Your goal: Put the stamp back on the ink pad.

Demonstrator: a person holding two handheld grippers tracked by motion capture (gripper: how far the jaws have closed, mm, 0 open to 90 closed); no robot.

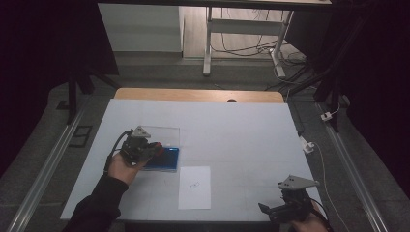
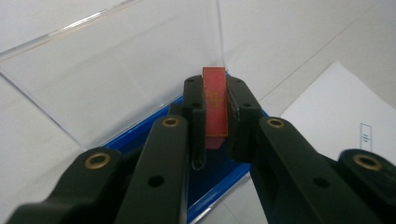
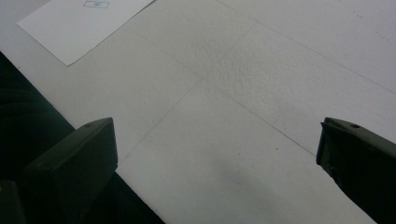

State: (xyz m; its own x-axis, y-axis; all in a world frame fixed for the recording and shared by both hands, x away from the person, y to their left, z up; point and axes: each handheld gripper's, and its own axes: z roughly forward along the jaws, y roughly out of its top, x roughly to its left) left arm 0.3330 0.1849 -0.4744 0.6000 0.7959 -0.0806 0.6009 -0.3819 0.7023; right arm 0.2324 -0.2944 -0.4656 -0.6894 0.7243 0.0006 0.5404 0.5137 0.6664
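1. We counted 2 grippers. The left gripper [image 1: 153, 151] sat at the table's left-centre, over the blue box [image 1: 164, 159]; the right gripper [image 1: 269, 211] was near the bottom-right edge, well apart from everything else.
2. Left gripper [image 2: 215, 116]: jaws clamped on 1 red slide [image 2: 215, 103], a thin red strip w/ a small gold mark, held upright btw the pads. Its lower end hung just above the box interior; we couldn't tell if it touched.
3. Right gripper [image 3: 215, 140]: jaws spread wide, nothing btw them, bare table surface [image 3: 243, 93] underneath.
4. 1 blue box [image 2: 140, 135], lid open: 1 clear lid [image 2: 116, 70] tilted up behind the base, hinged at the far side. In the high view the clear lid [image 1: 162, 135] stood behind the blue base.
5. 1 white paper sheet [image 1: 195, 187] lay flat just right of the box, w/ 1 small printed label near its middle. Also seen in the left gripper view [image 2: 341, 107] and the right gripper view [image 3: 79, 28].
6. 2 hands: left hand [image 1: 121, 169] held its gripper, dark sleeve; right hand [image 1: 309, 224] was partly cut off at the bottom edge.
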